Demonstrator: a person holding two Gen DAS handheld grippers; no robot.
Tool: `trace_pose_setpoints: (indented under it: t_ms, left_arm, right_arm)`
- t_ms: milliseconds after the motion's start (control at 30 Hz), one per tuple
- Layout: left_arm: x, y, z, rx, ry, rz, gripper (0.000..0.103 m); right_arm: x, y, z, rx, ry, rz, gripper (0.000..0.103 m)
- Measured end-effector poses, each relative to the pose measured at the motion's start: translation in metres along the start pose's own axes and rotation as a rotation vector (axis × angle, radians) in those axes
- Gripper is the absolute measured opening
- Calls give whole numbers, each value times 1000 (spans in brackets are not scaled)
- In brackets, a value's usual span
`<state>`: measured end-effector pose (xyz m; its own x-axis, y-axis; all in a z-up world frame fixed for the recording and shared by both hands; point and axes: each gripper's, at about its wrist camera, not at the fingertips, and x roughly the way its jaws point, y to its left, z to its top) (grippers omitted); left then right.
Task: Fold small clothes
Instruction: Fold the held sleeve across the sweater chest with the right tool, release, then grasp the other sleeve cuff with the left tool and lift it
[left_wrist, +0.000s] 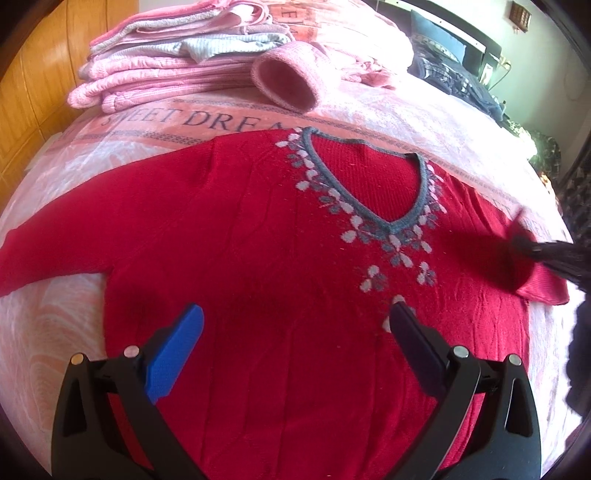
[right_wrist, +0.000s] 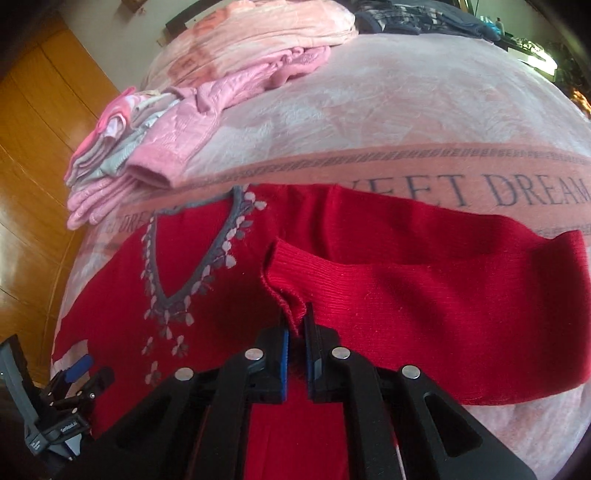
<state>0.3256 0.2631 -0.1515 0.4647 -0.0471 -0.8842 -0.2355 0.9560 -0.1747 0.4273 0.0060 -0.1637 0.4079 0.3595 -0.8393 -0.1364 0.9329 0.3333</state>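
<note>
One pink blanket (left_wrist: 424, 122) bears the red sweater (left_wrist: 258, 240); left claw (left_wrist: 295, 325) wide, right claw (right_wrist: 295, 328) pinching its cuff (right_wrist: 284, 273).

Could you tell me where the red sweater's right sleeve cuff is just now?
In the right wrist view the cuff sits pinched in the right gripper, folded over the sweater's chest right of the grey V-neck.

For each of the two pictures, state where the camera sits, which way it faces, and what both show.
Left wrist: sits on the left gripper, open above the red sweater, facing the pile of folded pink clothes.
Right wrist: sits on the right gripper, shut on the sweater's sleeve cuff, facing across the bed; the left gripper shows low left.
Shared: sweater, pile, "SWEET DREAMS" blanket.
</note>
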Motion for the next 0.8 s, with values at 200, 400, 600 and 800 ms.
trace_pose_setpoints:
  t_ms: [200,400,600,800]
  left_arm:
    - [3,-22,2,5,22,-75,100]
    - [12,-85,14,48,54,-184,100]
    - [50,-166,22,88,155,-262,100]
    - [82,-208,24,120,189,-180,98]
  right_arm:
    - [-26,-4,-21,51,-58,65,41]
    - [-88,-35,-59,120,-169,-9,43]
    - [-116,-77,-56,215,-215,-52,44]
    - [-116,-116,-58,326,-214,45,45]
